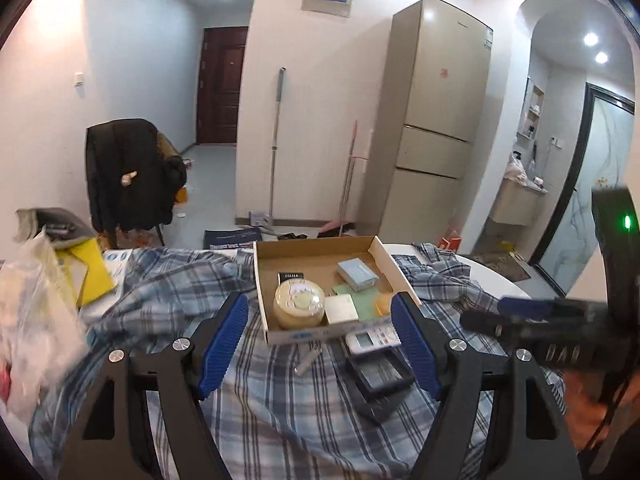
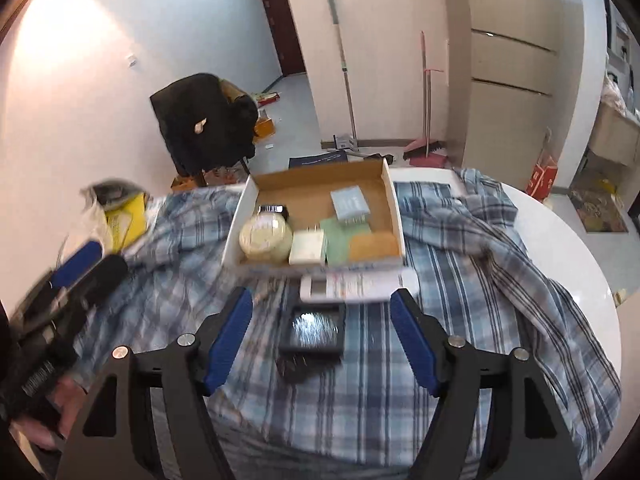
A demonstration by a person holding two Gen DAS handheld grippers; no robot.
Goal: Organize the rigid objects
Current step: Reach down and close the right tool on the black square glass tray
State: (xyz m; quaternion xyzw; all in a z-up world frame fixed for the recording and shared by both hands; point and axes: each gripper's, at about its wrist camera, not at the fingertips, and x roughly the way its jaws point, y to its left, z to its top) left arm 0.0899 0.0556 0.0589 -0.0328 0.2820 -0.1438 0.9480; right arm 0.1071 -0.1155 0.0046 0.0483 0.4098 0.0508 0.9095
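While both grippers hover with fingers spread and empty, the right gripper (image 2: 322,336) hangs over a black case (image 2: 314,330) near the cardboard box (image 2: 394,208).

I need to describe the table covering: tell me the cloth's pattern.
Blue, white and grey plaid cloth, clearest in the right wrist view.

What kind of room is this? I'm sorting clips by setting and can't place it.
Most likely a lived-in flat, in a dining or hallway area: a tall fridge against the wall, a mop leaning beside it, and a round white table under a plaid cloth.
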